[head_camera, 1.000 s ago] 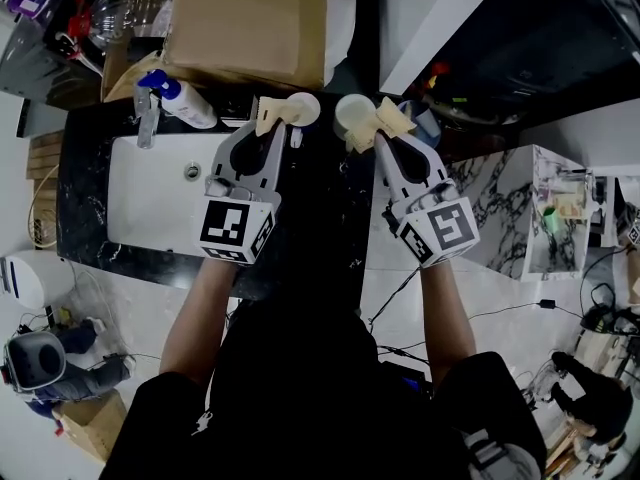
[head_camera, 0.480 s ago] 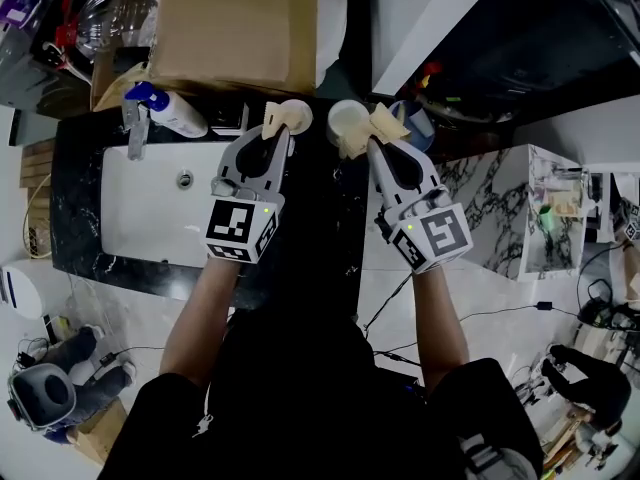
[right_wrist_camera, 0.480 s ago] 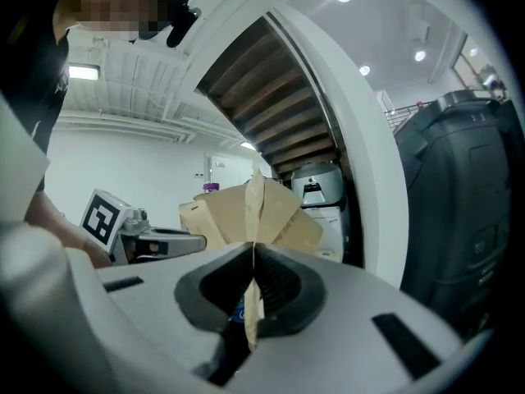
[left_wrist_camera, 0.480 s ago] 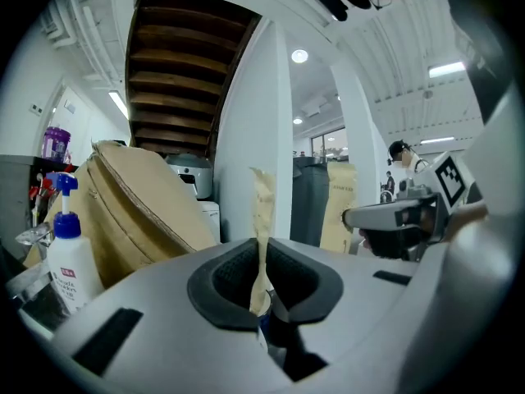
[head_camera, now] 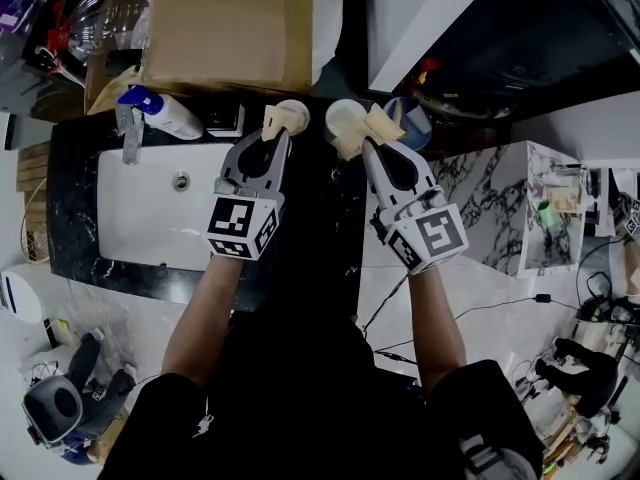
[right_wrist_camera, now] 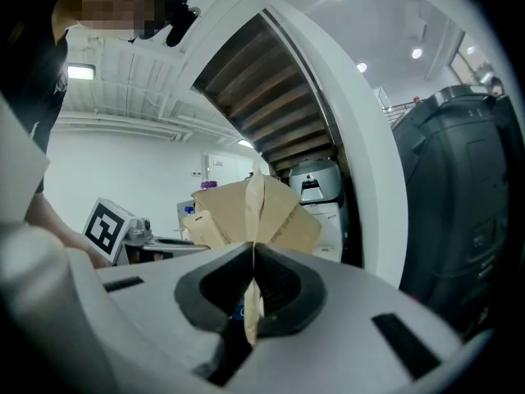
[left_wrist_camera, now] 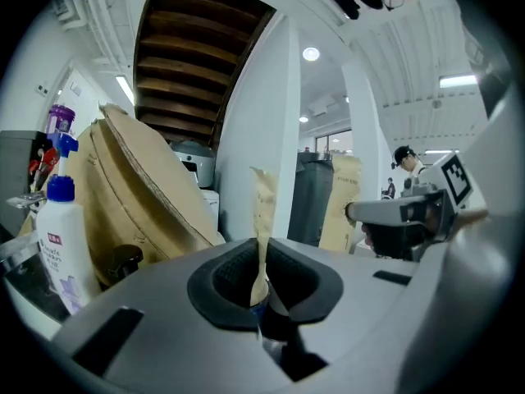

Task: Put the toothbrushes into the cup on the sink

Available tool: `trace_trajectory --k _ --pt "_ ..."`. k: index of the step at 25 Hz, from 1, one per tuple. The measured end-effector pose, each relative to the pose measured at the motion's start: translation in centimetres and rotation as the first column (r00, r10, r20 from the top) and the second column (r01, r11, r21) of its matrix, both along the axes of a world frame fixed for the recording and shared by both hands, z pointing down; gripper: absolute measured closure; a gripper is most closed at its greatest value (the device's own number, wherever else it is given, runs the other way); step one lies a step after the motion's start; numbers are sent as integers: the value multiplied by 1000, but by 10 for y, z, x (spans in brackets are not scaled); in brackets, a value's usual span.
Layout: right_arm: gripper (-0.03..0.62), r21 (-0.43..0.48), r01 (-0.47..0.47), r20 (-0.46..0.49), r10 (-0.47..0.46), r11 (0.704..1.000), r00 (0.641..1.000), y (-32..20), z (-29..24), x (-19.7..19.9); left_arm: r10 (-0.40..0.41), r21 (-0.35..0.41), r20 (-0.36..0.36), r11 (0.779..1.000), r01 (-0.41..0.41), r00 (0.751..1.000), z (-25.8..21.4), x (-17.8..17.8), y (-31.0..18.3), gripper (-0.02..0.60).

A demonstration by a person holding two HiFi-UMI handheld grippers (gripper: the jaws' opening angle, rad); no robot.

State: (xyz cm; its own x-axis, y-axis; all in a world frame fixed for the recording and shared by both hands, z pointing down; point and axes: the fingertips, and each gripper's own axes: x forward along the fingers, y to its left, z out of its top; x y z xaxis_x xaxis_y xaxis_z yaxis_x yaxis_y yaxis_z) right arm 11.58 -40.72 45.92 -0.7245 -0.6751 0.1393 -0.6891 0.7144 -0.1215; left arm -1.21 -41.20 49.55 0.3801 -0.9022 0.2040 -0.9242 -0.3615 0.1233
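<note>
Two pale cups stand on the black counter behind the sink: one [head_camera: 293, 112] just past my left gripper [head_camera: 275, 122], the other [head_camera: 343, 118] beside my right gripper [head_camera: 376, 124]. Both grippers have beige taped fingertips and point away from me at about the same level. In the left gripper view the jaws [left_wrist_camera: 262, 220] are pressed on a thin white handle, which I take for a toothbrush [left_wrist_camera: 275, 312]; most of it is hidden. The right gripper [right_wrist_camera: 254, 245] is shut with nothing visible between its pads.
The white sink basin [head_camera: 150, 223] lies left of my left gripper, with a faucet [head_camera: 128, 133] and a spray bottle [head_camera: 168, 114] at its back edge. A cardboard box [head_camera: 225, 23] stands behind the cups. A blue bowl [head_camera: 416, 124] sits right of them.
My left gripper has sunk a little by the left cup. The right gripper has kept still, and both stay shut.
</note>
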Motion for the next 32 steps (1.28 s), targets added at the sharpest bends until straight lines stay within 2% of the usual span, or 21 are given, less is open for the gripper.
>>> trace_trajectory --k 7,15,24,29,32 --pt "589 -3 -8 3 8 1000 1000 0 -1 -1 -6 -39 -44 999 5 999 12 -2 -6 551" --pt "589 -7 -27 0 27 1000 1000 1 0 1 -11 -85 -46 996 7 999 33 -6 -11 551" --pt "589 5 -62 -6 62 998 998 4 -7 3 -5 -101 -57 995 -1 998 41 -16 -16 545" --pt "589 13 -88 -11 88 996 996 9 -12 6 -9 -118 -40 993 4 999 46 -24 -17 495" --pt "589 18 -101 -16 101 995 995 14 -15 6 -11 -128 -37 992 6 999 48 -29 -16 437"
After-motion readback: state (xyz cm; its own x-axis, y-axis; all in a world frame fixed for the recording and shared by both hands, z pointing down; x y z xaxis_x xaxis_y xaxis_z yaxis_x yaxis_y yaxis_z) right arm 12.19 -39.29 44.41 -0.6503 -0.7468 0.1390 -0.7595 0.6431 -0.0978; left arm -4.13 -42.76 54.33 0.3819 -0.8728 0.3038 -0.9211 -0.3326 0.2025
